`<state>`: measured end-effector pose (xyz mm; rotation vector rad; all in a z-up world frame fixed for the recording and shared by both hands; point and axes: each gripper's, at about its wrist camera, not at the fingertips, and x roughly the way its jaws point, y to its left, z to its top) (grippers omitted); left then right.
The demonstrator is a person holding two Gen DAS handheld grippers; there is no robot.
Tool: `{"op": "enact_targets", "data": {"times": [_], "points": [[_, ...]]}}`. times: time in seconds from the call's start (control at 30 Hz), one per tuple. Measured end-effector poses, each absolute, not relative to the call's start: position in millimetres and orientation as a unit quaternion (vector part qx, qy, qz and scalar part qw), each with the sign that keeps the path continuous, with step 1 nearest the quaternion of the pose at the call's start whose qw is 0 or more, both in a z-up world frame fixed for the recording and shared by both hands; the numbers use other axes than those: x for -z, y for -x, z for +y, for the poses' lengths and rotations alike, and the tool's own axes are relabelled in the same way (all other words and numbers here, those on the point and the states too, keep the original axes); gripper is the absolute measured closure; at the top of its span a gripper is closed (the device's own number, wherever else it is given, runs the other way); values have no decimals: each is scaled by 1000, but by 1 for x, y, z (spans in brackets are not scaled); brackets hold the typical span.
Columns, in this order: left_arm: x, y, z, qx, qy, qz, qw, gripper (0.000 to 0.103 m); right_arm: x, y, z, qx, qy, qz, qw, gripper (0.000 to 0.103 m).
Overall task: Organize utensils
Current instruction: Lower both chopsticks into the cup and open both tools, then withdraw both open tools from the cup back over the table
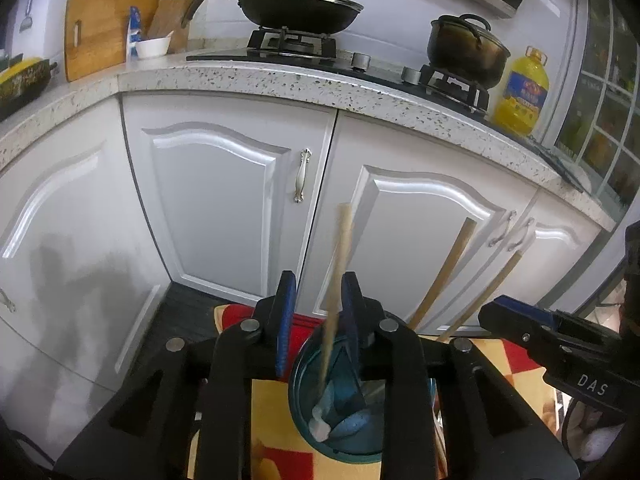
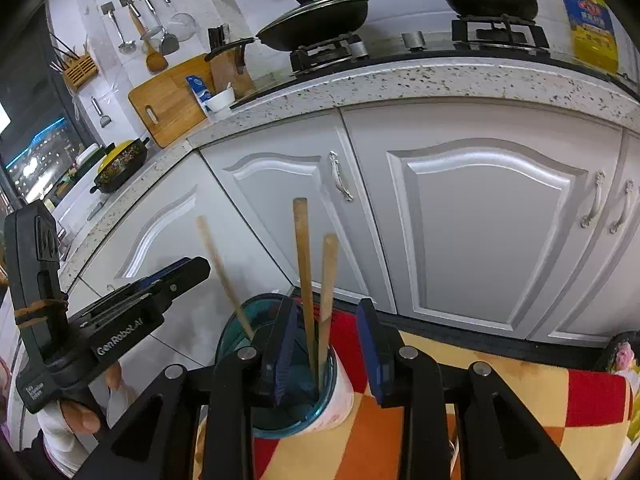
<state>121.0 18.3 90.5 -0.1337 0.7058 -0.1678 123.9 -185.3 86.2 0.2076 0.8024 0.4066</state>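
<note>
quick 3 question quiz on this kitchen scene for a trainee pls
1. How many slim wooden sticks stand in the teal see-through cup? A two, B three, C five.
2. True or false: the black lidded wok sits on the gas stove.
3. Fill in: the left gripper has pads coloured ____.
Key: 1 B; 2 true; 3 blue.
</note>
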Motion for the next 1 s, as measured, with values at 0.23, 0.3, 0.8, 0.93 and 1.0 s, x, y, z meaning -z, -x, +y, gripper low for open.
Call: {"op": "enact_targets", "data": {"times": [0.23, 0.3, 0.8, 0.93, 1.0], "points": [[-94, -111, 19, 82, 68, 349, 931, 74, -83, -114, -188, -193, -102, 395, 893, 73], [-95, -108, 20, 83, 68, 348, 931, 71, -83, -110, -188, -191, -99, 395, 893, 73], [-109, -49, 7, 82, 42, 331, 939, 65, -101, -60, -189, -176, -81, 379, 905, 66], [-111, -28, 1, 92, 45, 328, 939, 59, -102, -40, -194, -167, -79, 376, 908, 63], [-111, -16, -6, 98, 41, 330, 938, 58, -102, -30, -199, -162, -81, 377, 908, 62]]}}
